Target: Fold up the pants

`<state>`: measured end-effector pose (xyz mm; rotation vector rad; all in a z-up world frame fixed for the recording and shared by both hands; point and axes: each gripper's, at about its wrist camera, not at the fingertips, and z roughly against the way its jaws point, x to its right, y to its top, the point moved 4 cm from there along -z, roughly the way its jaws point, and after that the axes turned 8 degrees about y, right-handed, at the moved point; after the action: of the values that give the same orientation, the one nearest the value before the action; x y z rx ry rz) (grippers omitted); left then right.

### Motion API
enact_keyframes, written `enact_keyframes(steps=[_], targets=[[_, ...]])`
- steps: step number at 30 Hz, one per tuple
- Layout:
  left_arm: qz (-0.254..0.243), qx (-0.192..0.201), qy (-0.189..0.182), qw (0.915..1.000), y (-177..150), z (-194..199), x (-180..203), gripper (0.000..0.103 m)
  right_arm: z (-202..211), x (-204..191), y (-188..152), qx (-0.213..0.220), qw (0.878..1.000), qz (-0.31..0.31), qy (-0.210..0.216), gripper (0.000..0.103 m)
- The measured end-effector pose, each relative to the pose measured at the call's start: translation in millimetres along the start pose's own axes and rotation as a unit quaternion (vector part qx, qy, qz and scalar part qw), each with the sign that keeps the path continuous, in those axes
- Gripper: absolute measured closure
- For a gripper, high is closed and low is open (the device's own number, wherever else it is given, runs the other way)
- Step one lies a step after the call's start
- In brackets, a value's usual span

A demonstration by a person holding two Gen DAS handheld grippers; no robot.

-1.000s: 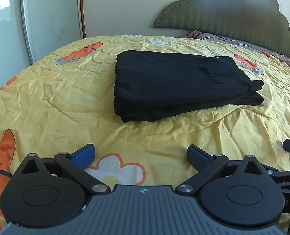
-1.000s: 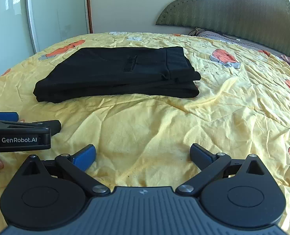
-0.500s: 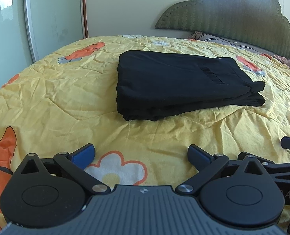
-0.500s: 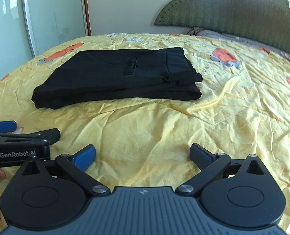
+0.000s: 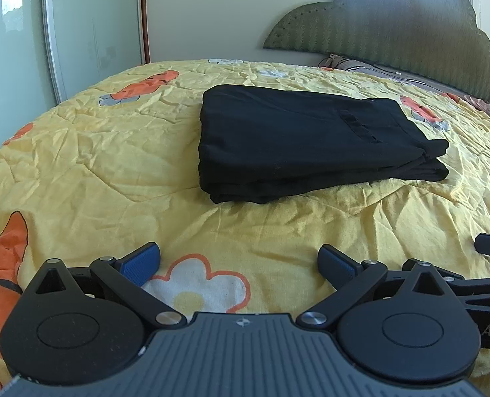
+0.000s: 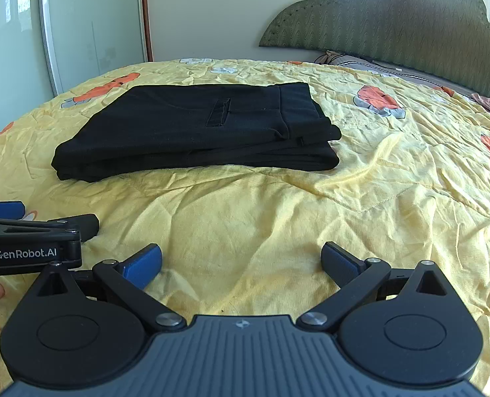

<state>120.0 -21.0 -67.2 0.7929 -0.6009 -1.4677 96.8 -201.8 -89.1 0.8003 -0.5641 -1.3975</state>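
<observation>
Jaws are gaping wide and empty on both the left gripper [image 5: 239, 262] and right gripper [image 6: 241, 260], while the pants [image 5: 304, 142] are lying folded mid-bed [image 5: 79, 172]; withdrawing without snagging looks wisest.

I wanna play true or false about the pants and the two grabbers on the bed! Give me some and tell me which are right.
1. The black pants lie folded in a flat stack on the yellow bedspread. True.
2. The left gripper is pinching the pants. False: it is open and short of them, over the bedspread.
3. The right gripper is open and holds nothing. True.
4. The pants hang off the green headboard. False: they lie on the bedspread, apart from it.
5. A white flower print shows between the left gripper's fingers. True.
</observation>
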Motion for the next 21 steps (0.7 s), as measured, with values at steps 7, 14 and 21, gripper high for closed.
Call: enact_keyframes(steps=[7, 14, 21], targets=[[0.033, -0.002, 0.025, 0.9992, -0.2, -0.1, -11.3, 0.000, 0.0, 0.1, 0.1, 0.000, 1.000, 0.000, 0.000, 0.000], [0.020, -0.003, 0.026, 0.9995, -0.4, -0.2, -8.1, 0.000, 0.0, 0.2, 0.1, 0.000, 1.000, 0.000, 0.000, 0.000], [0.021, -0.003, 0.025, 0.9995, -0.2, -0.1, -7.8, 0.000, -0.1, 0.2, 0.2, 0.000, 1.000, 0.000, 0.000, 0.000]])
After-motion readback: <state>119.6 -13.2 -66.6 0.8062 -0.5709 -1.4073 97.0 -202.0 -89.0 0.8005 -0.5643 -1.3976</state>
